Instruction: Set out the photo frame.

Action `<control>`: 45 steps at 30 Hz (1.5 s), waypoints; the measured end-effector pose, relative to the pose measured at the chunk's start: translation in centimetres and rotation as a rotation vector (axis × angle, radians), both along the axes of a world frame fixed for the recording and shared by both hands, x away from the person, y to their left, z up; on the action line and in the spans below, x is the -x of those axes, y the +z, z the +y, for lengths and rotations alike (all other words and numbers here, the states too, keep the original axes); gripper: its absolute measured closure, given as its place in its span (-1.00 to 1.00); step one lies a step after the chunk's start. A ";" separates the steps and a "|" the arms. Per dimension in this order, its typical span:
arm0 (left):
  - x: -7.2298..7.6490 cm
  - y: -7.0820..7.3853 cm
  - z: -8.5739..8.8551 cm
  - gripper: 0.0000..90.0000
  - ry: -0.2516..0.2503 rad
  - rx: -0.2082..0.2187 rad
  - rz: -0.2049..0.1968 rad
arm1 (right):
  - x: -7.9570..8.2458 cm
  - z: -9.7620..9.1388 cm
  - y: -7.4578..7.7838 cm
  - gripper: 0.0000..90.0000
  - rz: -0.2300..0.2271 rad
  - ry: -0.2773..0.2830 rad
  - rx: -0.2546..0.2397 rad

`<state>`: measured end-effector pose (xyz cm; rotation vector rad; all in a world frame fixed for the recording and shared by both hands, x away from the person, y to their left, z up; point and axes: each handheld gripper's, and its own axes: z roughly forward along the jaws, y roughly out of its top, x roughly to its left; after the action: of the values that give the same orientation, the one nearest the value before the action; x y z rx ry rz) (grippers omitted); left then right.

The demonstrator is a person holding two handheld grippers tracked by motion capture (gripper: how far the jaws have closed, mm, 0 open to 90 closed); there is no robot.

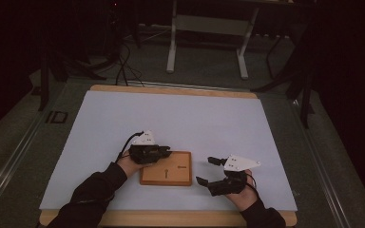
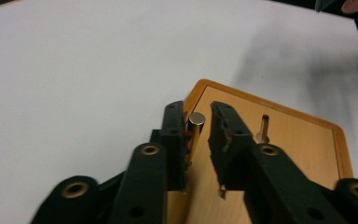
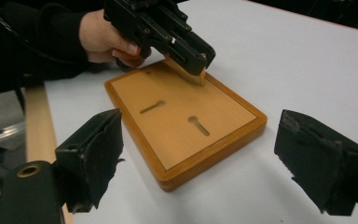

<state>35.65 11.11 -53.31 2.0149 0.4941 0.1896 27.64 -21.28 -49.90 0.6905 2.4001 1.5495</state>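
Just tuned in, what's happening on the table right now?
A person works at a white table with a gripper in each hand. The left gripper is over a corner of a wooden board with two keyhole-shaped slots, its jaws nearly closed around a small metal pin that leans against one jaw; a narrow gap shows on the other side. The right gripper waits open beside the board, holding nothing.
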 end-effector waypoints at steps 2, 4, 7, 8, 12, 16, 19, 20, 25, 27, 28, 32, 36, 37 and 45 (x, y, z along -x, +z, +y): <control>-0.1 0.0 -0.1 0.82 0.002 -0.007 -0.001 | 0.0 0.0 0.0 -0.66 -0.001 0.009 0.001; -0.3 0.0 0.0 0.83 -0.001 -0.003 0.006 | 0.0 0.0 -0.1 -0.67 -0.006 0.010 0.006; -0.4 0.1 -0.1 0.85 -0.004 -0.010 0.011 | 0.1 0.1 -0.2 -0.70 -0.009 0.028 0.013; -0.4 0.1 -0.1 0.85 -0.001 -0.008 0.022 | 0.1 0.2 -0.3 -0.70 -0.015 0.035 0.015; -0.6 0.2 -0.1 0.86 -0.001 -0.012 0.050 | 0.6 0.6 -0.6 -0.73 -0.058 0.070 0.034; -0.9 0.4 -0.1 0.86 -0.010 -0.011 0.075 | 1.4 1.5 -0.6 -0.68 -0.144 0.097 0.115; -1.3 0.4 0.0 0.86 -0.013 0.002 0.107 | 2.1 1.9 -0.9 -0.61 -0.224 0.099 0.177; -1.4 0.4 0.1 0.86 -0.015 0.004 0.117 | 2.4 2.1 -1.0 -0.51 -0.266 0.097 0.209; -2.6 0.3 0.3 0.86 -0.026 0.037 0.195 | 3.5 2.8 -1.7 -0.41 -0.411 0.120 0.342; -2.8 0.4 0.4 0.86 -0.030 0.038 0.206 | 3.7 3.0 -1.9 -0.41 -0.425 0.127 0.362; -2.9 0.4 0.4 0.86 -0.027 0.042 0.222 | 3.8 3.1 -2.1 -0.40 -0.445 0.131 0.382; -3.1 0.5 0.4 0.86 -0.030 0.035 0.234 | 4.4 3.9 -3.1 -0.13 -0.577 0.152 0.532; -3.2 0.5 0.4 0.86 -0.028 0.039 0.242 | 4.5 4.3 -3.8 0.02 -0.644 0.140 0.587; -3.3 0.5 0.4 0.86 -0.029 0.038 0.245 | 4.5 4.5 -3.9 0.04 -0.656 0.142 0.602; -3.3 0.5 0.3 0.86 -0.030 0.034 0.249 | 4.4 5.7 -4.8 0.25 -0.805 0.185 0.693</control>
<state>38.95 11.45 -52.79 2.0218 0.6189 -0.0894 23.23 -15.56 -54.71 -0.2636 2.1267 0.7007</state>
